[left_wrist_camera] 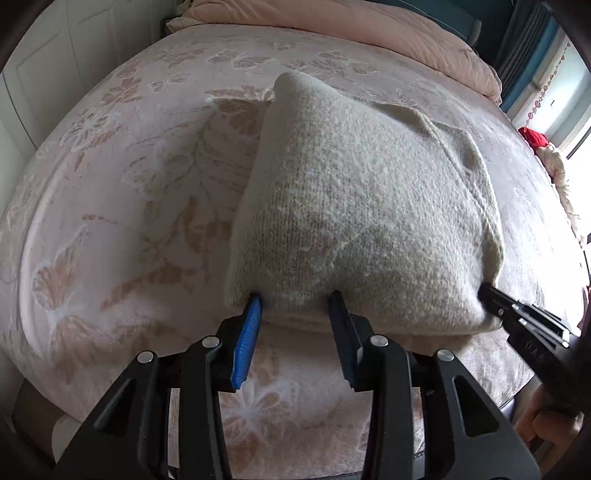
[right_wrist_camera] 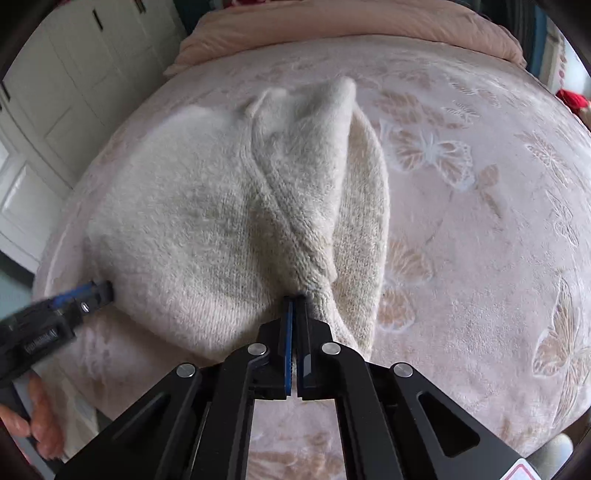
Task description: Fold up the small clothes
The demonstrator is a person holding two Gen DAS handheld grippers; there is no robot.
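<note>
The cream knitted sweater (left_wrist_camera: 354,206) lies part-folded near the bed's (left_wrist_camera: 110,206) front edge: soft, fuzzy, light and floppy, so I judge hems and corners the best holds. The right gripper (right_wrist_camera: 295,299) is pinched tight on a bunched edge; the left gripper (left_wrist_camera: 295,299) stands partly parted, tips against the near fold, not clamping. Gripper lettering is illegible.

A knitted sweater (left_wrist_camera: 354,221) is spread on the bed (left_wrist_camera: 129,192), near its front edge. A rolled duvet (left_wrist_camera: 351,26) is laid along the far end behind it. A wardrobe (right_wrist_camera: 74,74) is seen to the left of the bed, a window (left_wrist_camera: 569,92) to its right.
</note>
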